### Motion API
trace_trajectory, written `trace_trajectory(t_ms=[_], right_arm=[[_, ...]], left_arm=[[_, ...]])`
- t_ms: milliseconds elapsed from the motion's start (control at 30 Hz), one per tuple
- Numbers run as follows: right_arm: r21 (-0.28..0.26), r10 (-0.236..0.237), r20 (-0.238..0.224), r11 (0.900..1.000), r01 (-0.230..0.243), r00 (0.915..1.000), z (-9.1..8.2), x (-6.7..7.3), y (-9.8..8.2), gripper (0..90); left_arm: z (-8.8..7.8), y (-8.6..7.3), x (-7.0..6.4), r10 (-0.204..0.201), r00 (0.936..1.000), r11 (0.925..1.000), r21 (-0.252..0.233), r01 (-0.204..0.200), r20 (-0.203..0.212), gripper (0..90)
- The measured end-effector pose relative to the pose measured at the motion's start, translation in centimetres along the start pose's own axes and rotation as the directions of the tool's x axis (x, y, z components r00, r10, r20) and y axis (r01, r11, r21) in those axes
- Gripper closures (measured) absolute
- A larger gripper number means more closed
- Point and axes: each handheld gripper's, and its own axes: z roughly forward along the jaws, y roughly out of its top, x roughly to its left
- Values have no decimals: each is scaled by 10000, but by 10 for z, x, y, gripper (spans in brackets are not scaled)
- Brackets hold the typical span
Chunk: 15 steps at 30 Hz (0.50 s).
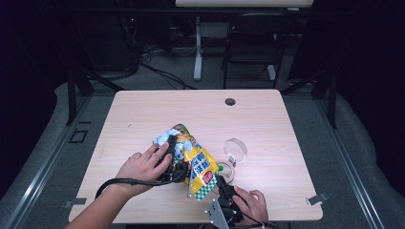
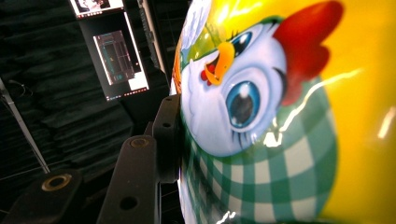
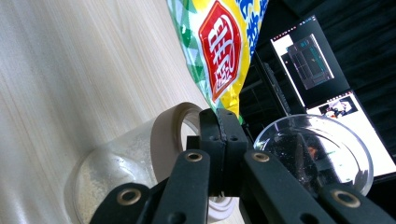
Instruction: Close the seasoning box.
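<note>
i am holding the snack bag (image 1: 193, 162) above the table's (image 1: 143, 114) near edge, my left gripper (image 1: 173, 153) clamping its side, my right gripper (image 1: 220, 185) pinching its bottom corner.

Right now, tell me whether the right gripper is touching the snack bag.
Touching. The right gripper view shows the right gripper with its jaws closed tight on the bottom corner of the snack bag.
</note>
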Motion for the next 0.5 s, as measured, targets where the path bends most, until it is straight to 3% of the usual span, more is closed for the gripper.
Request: trace_trajectory(t_ms=[67, 500], right_arm=[[325, -251, 51, 9992, 249, 9997, -2, -2, 1, 900], [300, -104, -53, 9995, 106, 9999, -1, -2, 0, 900]], left_arm=[[0, 0, 0, 47, 10000, 10000, 0, -47, -11, 614], [-3, 3, 4, 348, 9993, 9994, 32, -347, -123, 622]])
